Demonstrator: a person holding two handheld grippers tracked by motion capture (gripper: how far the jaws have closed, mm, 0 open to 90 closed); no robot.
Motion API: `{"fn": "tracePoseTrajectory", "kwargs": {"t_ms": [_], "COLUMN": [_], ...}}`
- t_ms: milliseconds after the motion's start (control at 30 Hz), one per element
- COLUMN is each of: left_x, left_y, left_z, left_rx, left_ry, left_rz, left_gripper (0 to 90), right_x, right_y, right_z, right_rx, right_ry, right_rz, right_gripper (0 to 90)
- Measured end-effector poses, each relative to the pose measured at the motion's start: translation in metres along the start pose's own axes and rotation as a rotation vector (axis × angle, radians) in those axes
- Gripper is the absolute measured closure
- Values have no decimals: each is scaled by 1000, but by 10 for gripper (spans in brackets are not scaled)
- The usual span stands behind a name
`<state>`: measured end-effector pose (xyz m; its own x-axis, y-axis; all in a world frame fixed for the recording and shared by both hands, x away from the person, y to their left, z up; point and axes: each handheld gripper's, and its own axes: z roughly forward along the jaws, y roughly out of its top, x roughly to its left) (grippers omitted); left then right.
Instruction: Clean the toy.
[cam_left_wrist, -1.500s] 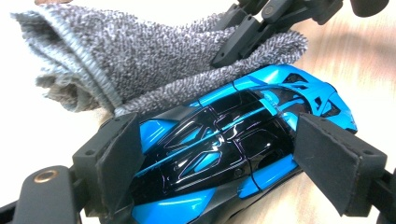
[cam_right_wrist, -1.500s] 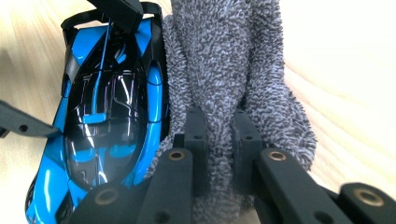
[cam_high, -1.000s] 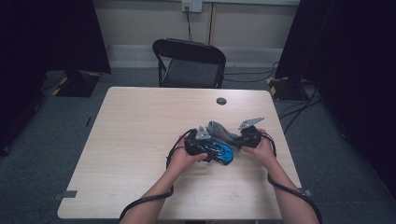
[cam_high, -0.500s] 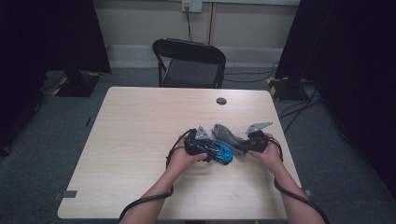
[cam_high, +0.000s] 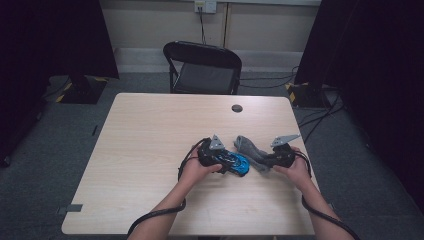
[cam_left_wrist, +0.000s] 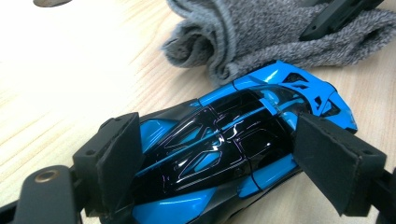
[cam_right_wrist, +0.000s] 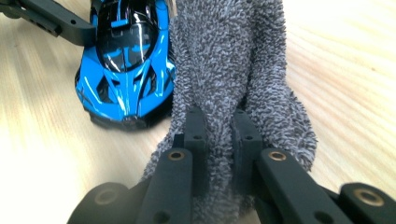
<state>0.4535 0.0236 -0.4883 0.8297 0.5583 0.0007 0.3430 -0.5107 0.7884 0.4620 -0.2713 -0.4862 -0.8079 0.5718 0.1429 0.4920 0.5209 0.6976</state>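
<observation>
A blue and black toy car (cam_high: 238, 164) lies on the wooden table (cam_high: 150, 145) right of centre. My left gripper (cam_high: 229, 161) is shut across its body; in the left gripper view the pads (cam_left_wrist: 119, 156) press on both flanks of the car (cam_left_wrist: 219, 154). My right gripper (cam_high: 264, 162) is shut on one end of a grey knitted sock (cam_high: 246, 147). In the right gripper view the jaws pinch a fold of the sock (cam_right_wrist: 233, 60), which lies along the car's (cam_right_wrist: 126, 60) side, touching it. The right gripper's (cam_right_wrist: 219, 123) hold point is a little past the car's nose.
A black folding chair (cam_high: 202, 67) stands behind the table's far edge. A small dark round disc (cam_high: 237, 108) sits in the tabletop near that edge. Cables trail from both grippers over the front edge. The table's right edge is close to the right hand.
My right gripper has moved right and toward the person with the sock, drawing it down beside the car. The left gripper and the car have barely shifted.
</observation>
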Motion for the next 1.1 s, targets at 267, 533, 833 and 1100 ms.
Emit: {"fn": "tracePoseTrajectory", "kwargs": {"t_ms": [267, 533, 833, 1100], "left_x": [2, 5, 11, 22], "left_y": [-1, 6, 16, 12], "left_z": [-1, -6, -26, -70], "left_rx": [-7, 48, 26, 3], "left_ry": [-19, -28, -19, 16], "left_rz": [6, 12, 6, -2], "left_gripper": [161, 189, 222, 209], "right_x": [-3, -7, -6, 7], "right_y": [-10, -4, 15, 44], "right_z": [-17, -38, -47, -45], "right_rx": [18, -3, -50, -82], "right_ry": [-23, -58, -53, -17], "right_rz": [25, 48, 42, 6], "right_gripper": [801, 801, 801, 801]}}
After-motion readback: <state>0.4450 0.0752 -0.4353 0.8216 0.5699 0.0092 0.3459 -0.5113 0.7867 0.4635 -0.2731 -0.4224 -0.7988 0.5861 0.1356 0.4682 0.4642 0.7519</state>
